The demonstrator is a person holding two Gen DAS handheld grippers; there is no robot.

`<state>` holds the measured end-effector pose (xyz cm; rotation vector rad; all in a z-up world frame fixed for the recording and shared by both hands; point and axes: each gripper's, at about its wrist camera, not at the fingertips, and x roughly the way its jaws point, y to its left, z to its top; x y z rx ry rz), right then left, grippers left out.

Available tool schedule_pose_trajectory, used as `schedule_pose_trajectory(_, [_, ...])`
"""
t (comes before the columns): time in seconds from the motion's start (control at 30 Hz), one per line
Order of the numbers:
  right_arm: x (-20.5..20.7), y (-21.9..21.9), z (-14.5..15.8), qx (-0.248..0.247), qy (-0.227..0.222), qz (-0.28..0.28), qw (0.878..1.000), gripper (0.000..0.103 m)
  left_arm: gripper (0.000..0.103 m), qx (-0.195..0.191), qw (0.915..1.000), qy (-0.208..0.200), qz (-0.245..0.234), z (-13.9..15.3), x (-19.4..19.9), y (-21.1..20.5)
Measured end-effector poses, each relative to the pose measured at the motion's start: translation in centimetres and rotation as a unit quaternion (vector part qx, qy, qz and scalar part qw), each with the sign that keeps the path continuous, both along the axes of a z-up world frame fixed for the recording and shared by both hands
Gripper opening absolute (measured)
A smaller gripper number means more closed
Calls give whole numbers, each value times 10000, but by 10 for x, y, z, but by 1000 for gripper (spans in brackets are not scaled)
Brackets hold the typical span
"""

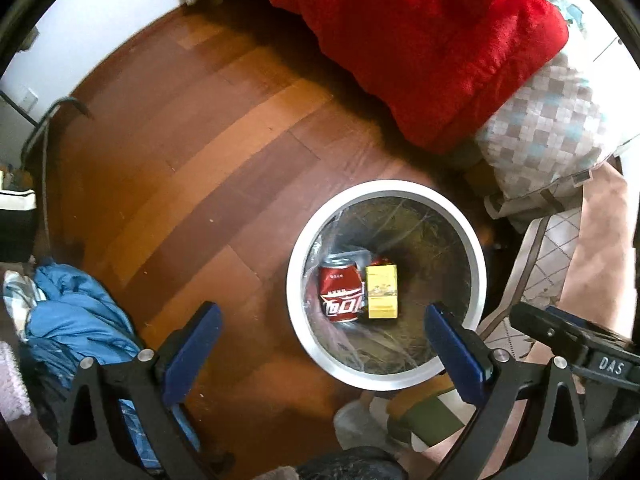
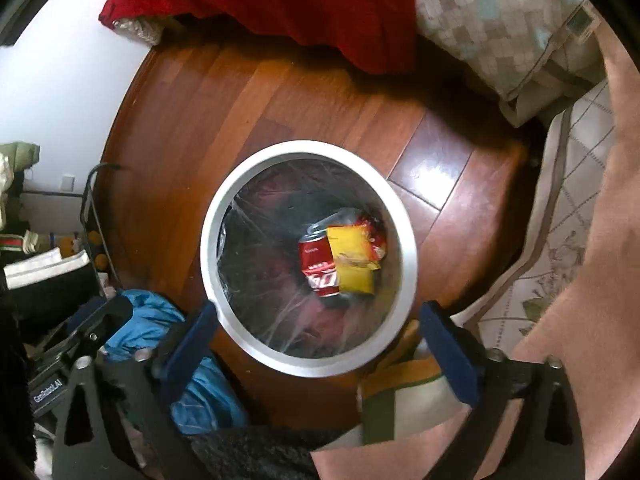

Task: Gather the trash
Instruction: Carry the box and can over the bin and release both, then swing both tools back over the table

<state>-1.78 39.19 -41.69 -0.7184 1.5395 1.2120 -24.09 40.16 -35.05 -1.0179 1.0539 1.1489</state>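
A round white-rimmed trash bin (image 1: 298, 258) with a clear liner stands on the wooden floor; it also shows in the right wrist view (image 2: 210, 236). Inside lie a red cola can (image 1: 340, 294) and a yellow box (image 1: 382, 292), also seen from the right wrist as the can (image 2: 316, 264) and the box (image 2: 354, 268). My left gripper (image 1: 322, 320) is open and empty, above the floor at the bin's left side. My right gripper (image 2: 318, 322) is open and empty, above the bin's near rim. The right gripper's body (image 1: 576, 340) shows in the left wrist view.
A red blanket (image 1: 420, 40) and a checked pillow (image 1: 548, 128) hang off a bed beyond the bin. Blue clothing (image 1: 76, 320) lies on the floor at left. A patterned rug (image 2: 568, 240) lies at right. A slipper (image 1: 424, 416) sits near the bin.
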Motion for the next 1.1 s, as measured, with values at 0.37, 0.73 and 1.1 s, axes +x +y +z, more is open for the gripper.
schedule_pose_trajectory(0.37, [-17, -36, 47, 239, -1227, 512, 9908, 103, 103, 290, 9993, 197, -116, 24, 1, -32])
schedule_pose_trajectory(0.73, [-20, -60, 79, 501, -1443, 441, 9873, 103, 103, 705, 9970, 245, -212, 64, 5, -57])
schedule_pose_trajectory(1.1, [-14, -107, 155, 1285, -1525, 154, 9798, 103, 103, 1380, 9898, 108, -344, 133, 13, -101])
